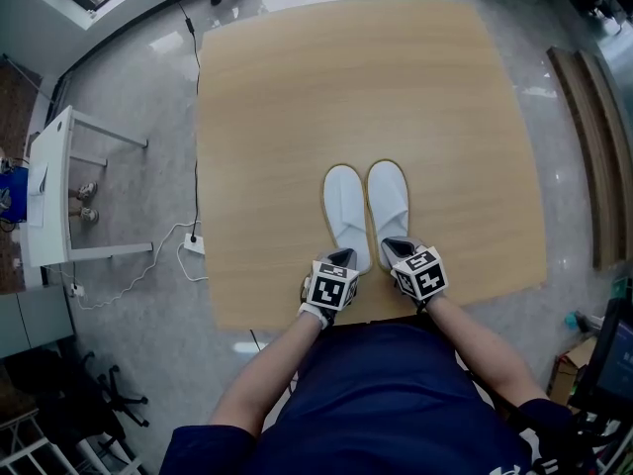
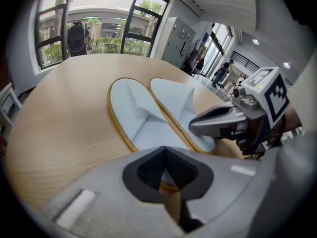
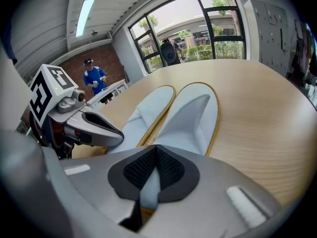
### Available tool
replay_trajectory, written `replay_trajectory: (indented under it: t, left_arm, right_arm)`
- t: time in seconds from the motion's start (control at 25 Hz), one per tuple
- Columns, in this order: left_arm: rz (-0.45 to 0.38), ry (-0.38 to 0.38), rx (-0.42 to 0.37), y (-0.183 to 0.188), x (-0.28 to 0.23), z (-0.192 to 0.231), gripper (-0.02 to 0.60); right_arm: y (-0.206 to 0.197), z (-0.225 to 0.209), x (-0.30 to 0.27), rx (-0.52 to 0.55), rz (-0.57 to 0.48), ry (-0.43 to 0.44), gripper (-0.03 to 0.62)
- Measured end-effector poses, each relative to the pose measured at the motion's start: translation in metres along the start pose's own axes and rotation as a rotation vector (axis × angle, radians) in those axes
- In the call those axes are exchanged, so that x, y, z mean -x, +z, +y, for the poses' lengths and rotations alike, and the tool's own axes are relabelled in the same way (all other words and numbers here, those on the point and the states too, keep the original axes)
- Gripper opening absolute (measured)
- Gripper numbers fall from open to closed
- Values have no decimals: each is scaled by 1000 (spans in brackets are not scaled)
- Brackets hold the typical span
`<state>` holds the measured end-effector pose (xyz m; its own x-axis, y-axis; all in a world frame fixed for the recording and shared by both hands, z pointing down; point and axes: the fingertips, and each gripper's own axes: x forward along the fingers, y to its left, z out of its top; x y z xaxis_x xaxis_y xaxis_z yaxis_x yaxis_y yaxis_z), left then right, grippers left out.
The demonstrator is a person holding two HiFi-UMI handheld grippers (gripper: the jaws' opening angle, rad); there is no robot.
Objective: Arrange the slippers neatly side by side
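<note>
Final alignment step. Left gripper pinches left slipper heel, right gripper pinches right slipper heel. Pair looks even; next, release without nudging.

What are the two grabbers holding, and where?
The left gripper pinches the left slipper at its heel; the right gripper pinches the right slipper at its heel.

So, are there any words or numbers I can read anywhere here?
No readable words or numbers.
Left marker cube and right marker cube: only black-and-white square patterns, no letters.
Left slipper and right slipper: plain white, no print.
Anything in the background: too small to read.
</note>
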<state>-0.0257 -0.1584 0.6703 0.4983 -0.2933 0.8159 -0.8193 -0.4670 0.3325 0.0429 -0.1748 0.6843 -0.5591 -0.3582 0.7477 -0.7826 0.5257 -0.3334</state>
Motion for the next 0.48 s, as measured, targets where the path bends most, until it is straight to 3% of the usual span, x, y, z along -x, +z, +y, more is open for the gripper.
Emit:
replay_trajectory:
  t: [0.2, 0.48]
  left_arm:
    - [1, 5, -20, 0, -1, 1, 3]
    - [5, 17, -29, 11, -1, 1, 3]
  right_arm:
    - [4, 3, -3, -91, -9, 14, 9]
    - [14, -1, -2, -89, -25, 13, 9]
